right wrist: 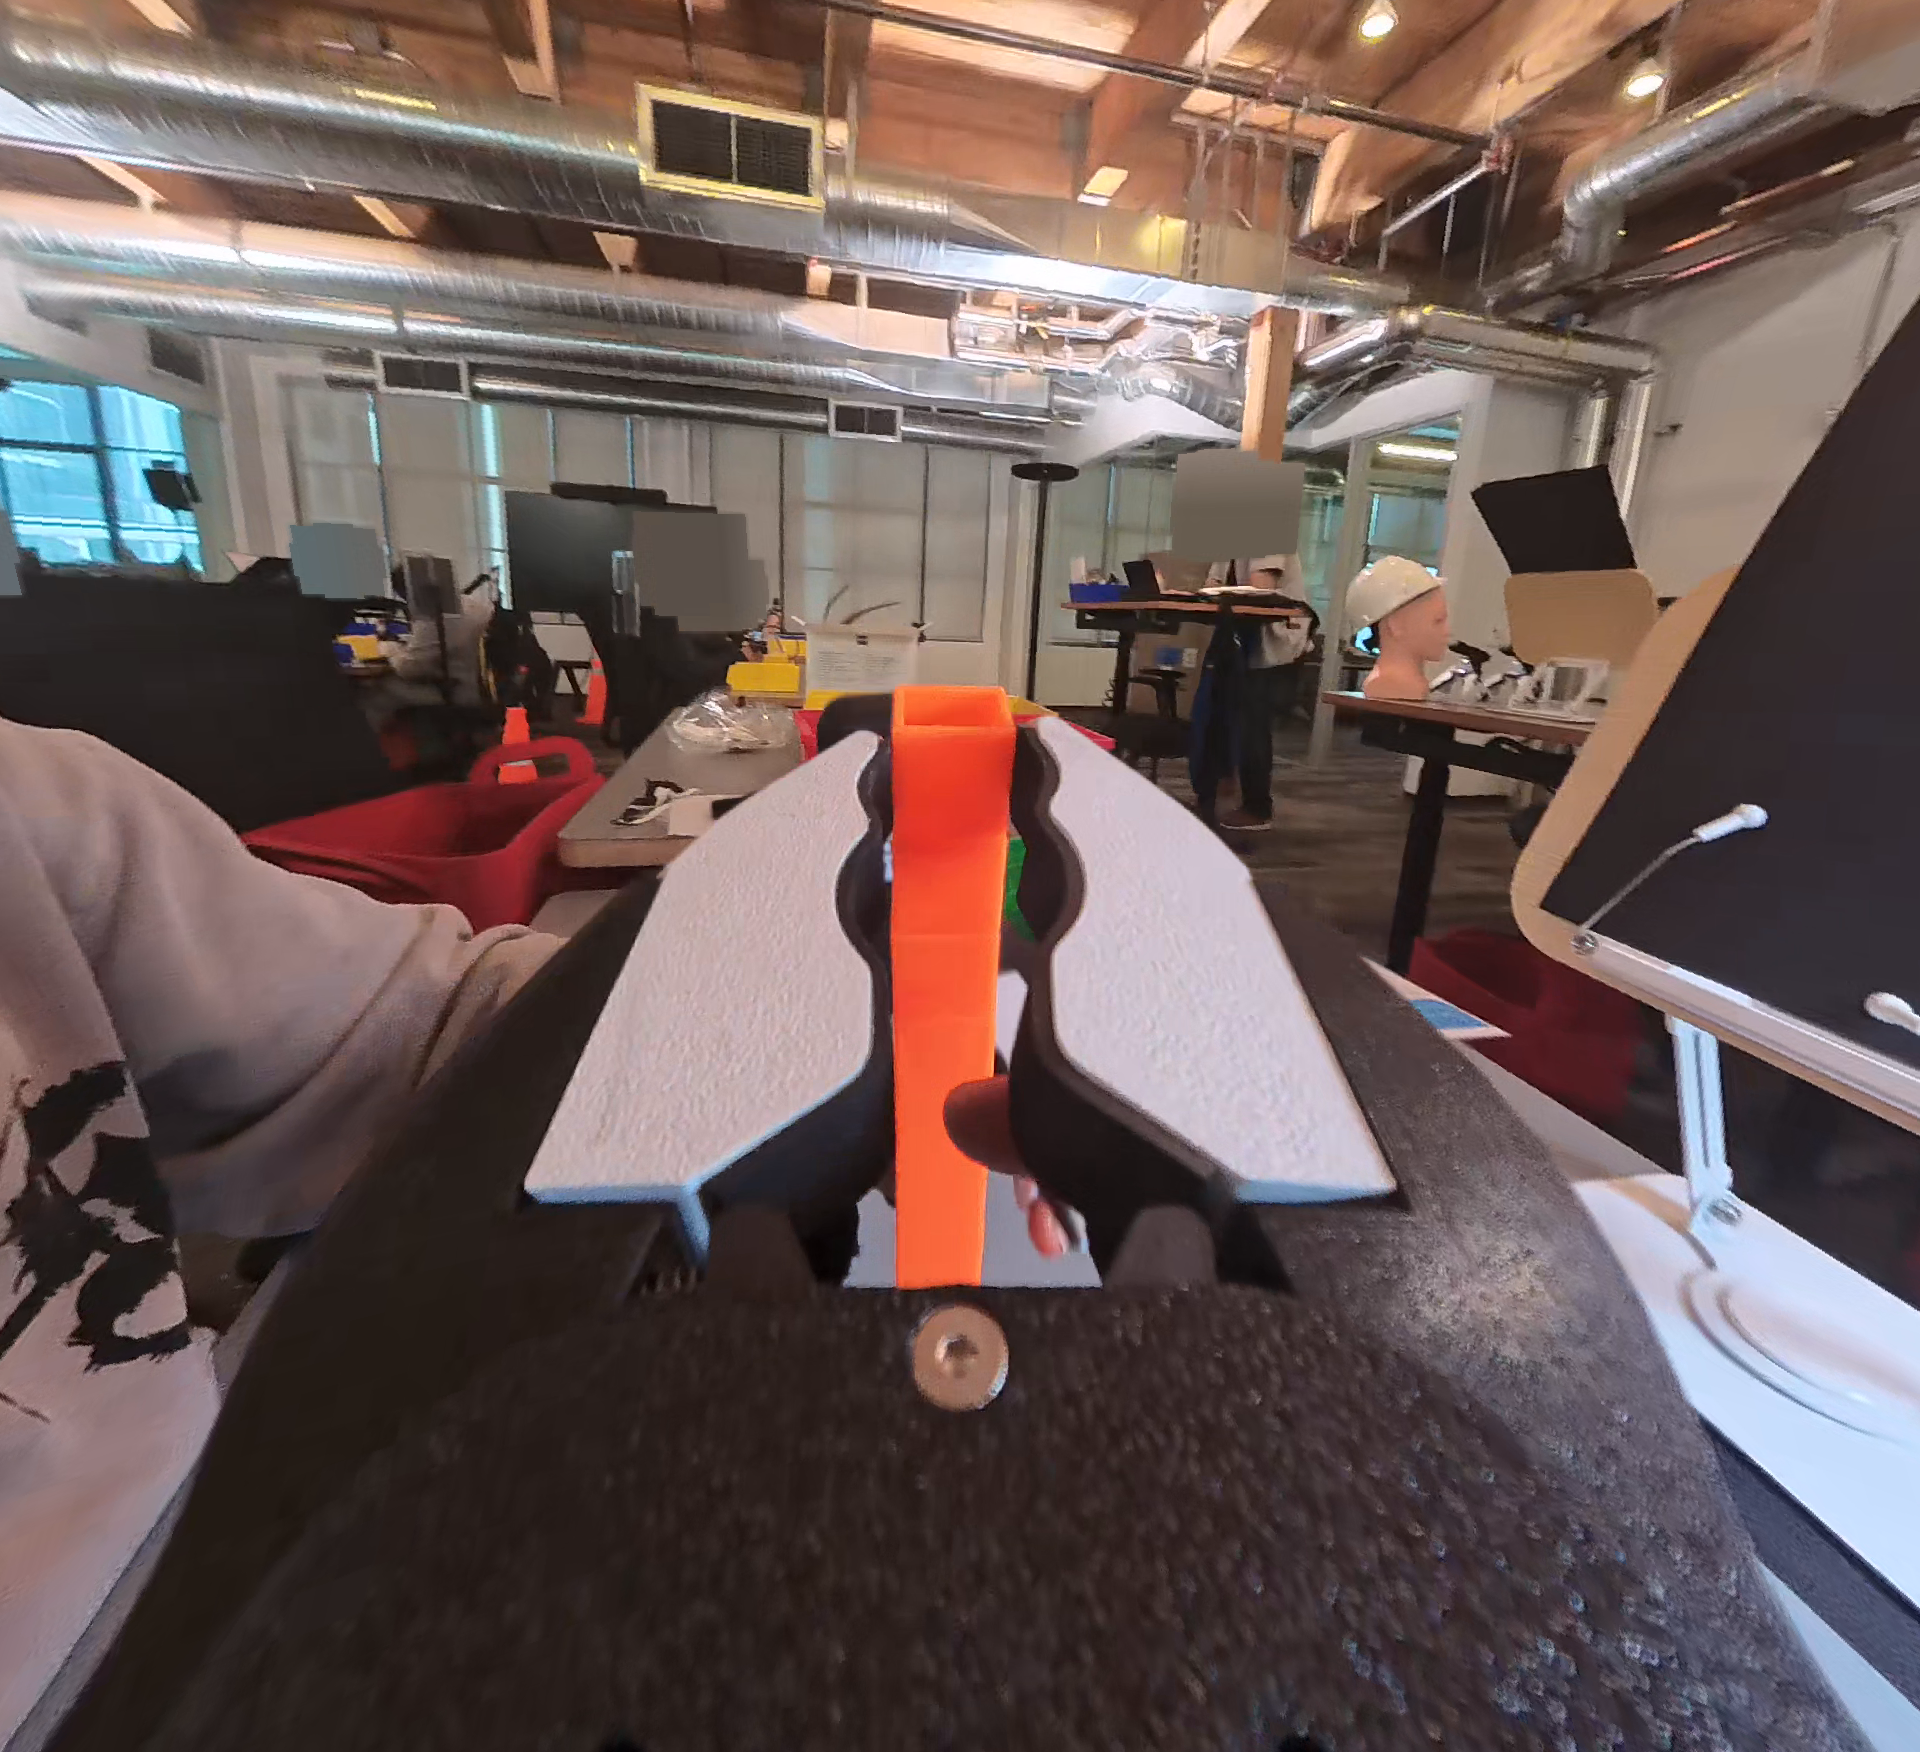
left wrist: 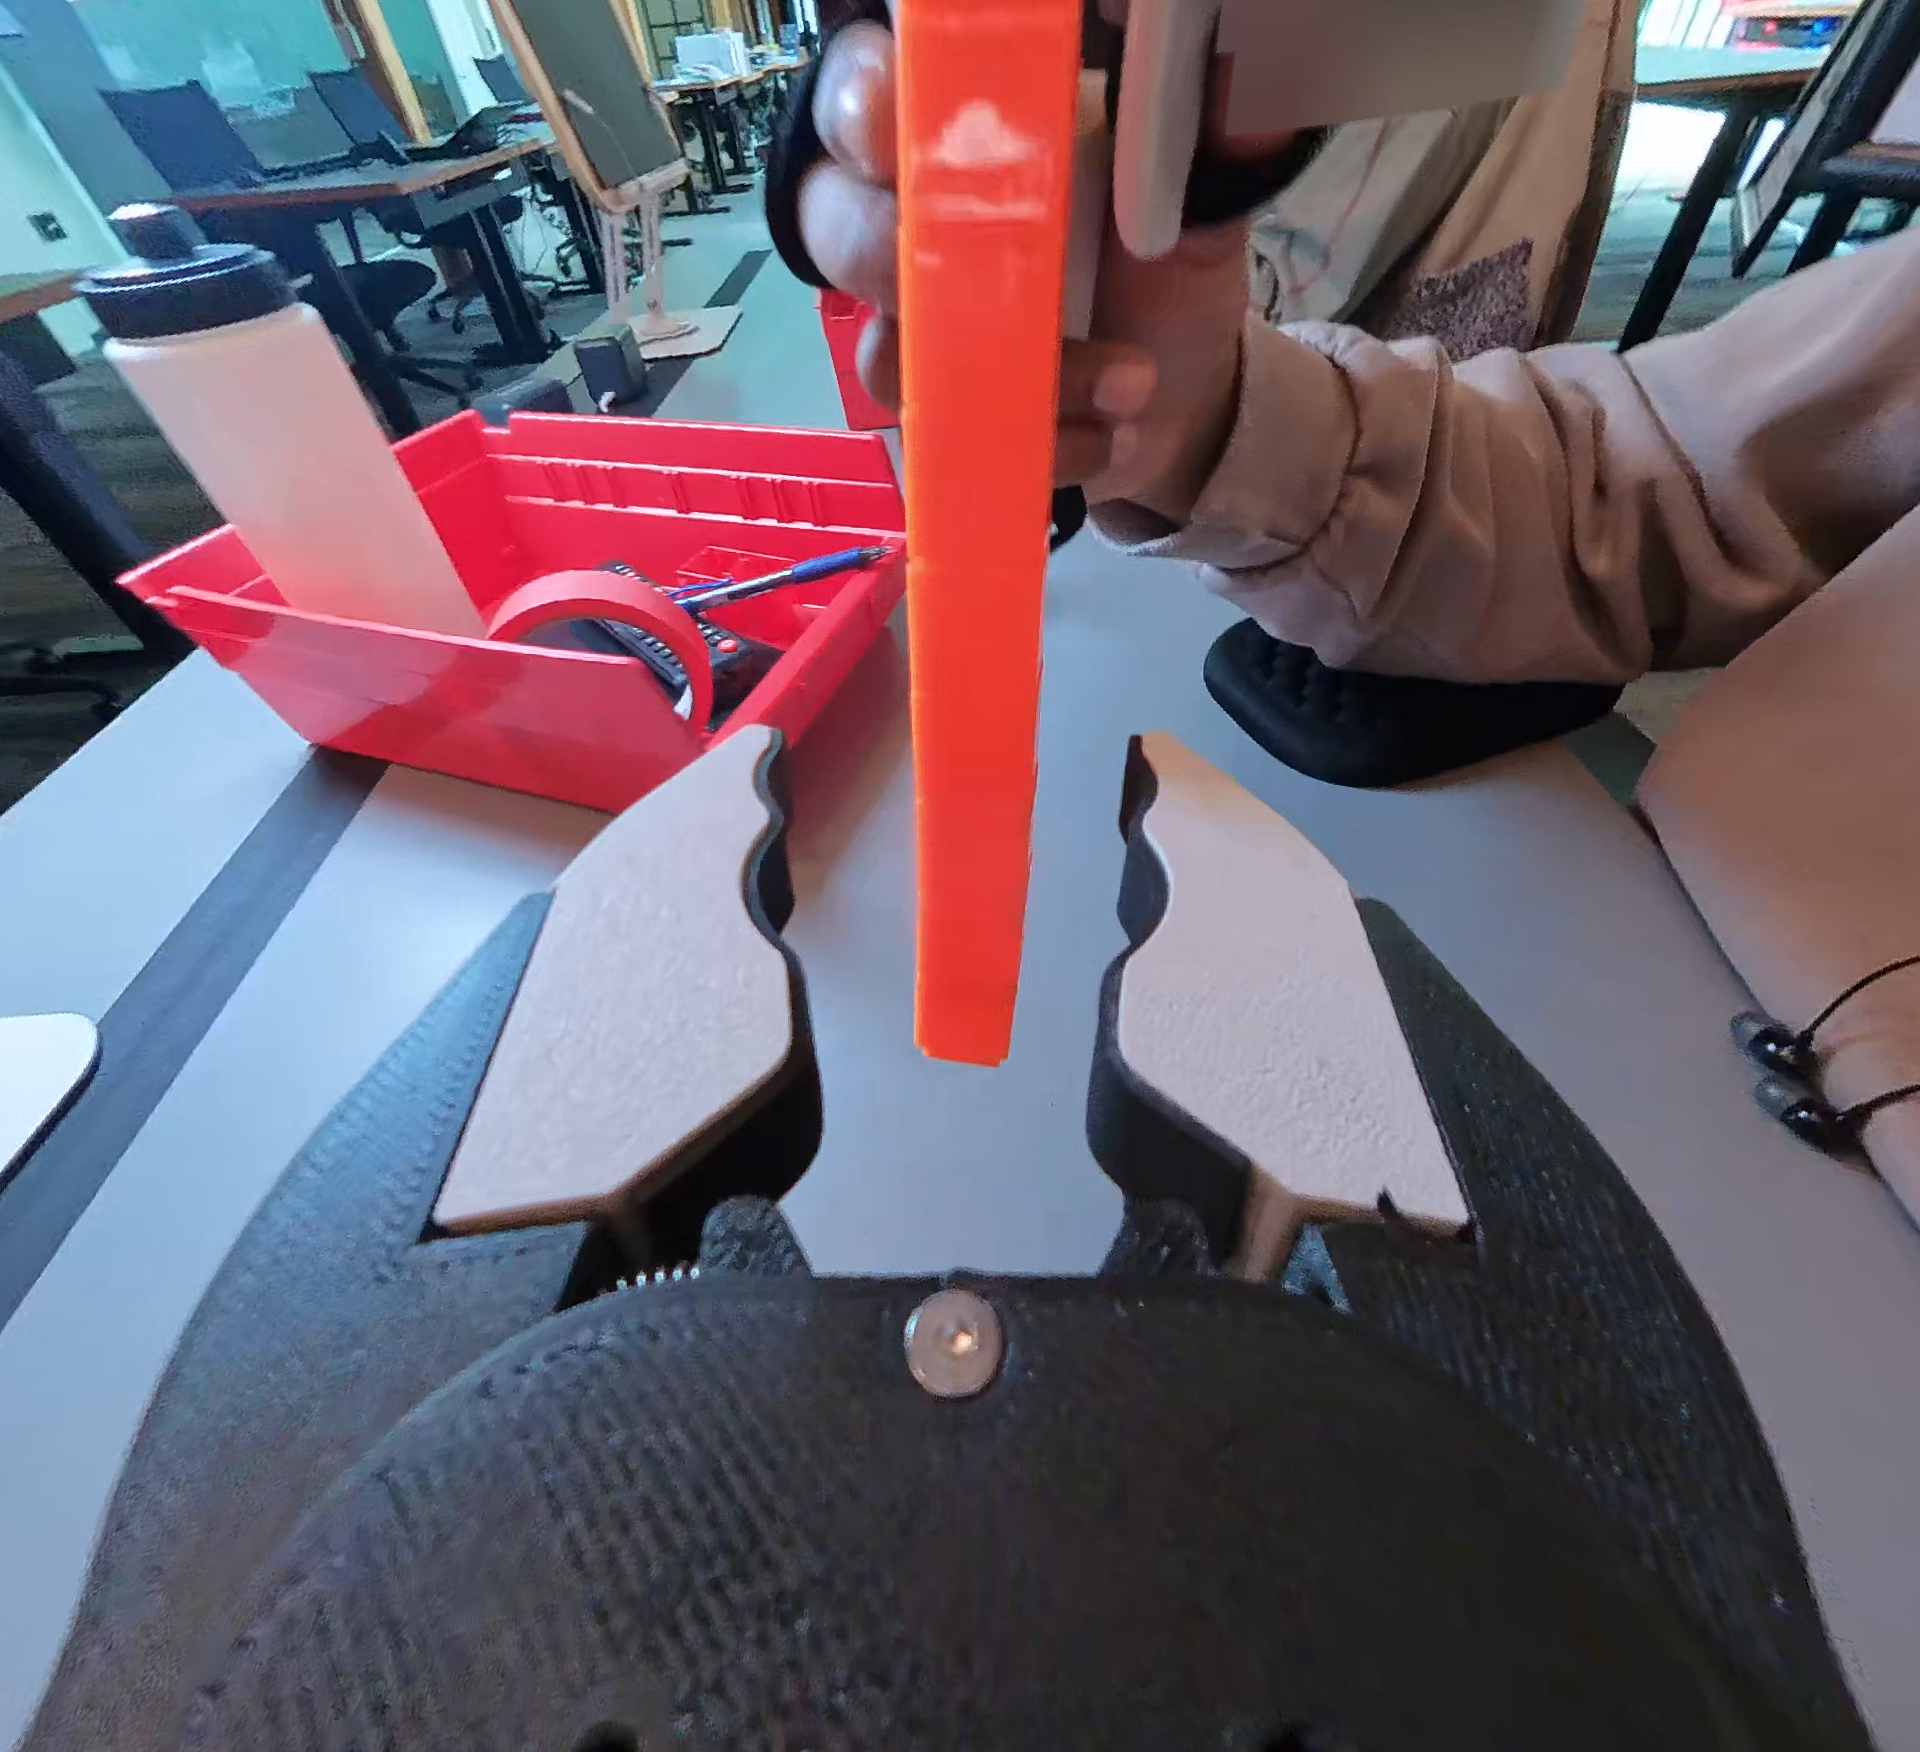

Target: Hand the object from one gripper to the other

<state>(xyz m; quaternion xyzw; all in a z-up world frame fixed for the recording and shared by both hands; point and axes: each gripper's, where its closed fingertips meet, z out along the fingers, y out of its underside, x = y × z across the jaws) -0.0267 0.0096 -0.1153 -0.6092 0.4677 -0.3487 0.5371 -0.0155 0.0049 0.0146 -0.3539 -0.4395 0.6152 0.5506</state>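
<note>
Right gripper (right wrist: pixel 951 757) clamped tight on the orange bar (right wrist: pixel 943 1006), pads pinching both sides near the hollow square top end, bar running straight down the gap toward the camera. Pointed up at the ceiling beams and ducts, basically.

Left gripper (left wrist: pixel 954 746) spread wide, nothing held. Same orange bar (left wrist: pixel 977 497) hanging upright right between the two fingers, lower end down in the gap but clear daylight on both sides, so not touching either pad. Held up top by the other gripper, with a hand (left wrist: pixel 883 175) in a beige sleeve wrapped around that handle.

Off to the left on the grey table (left wrist: pixel 1351 871): red bin (left wrist: pixel 520 715) with a white bottle (left wrist: pixel 281 445), roll of red tape (left wrist: pixel 623 627) and a blue pen (left wrist: pixel 790 575) inside.
</note>
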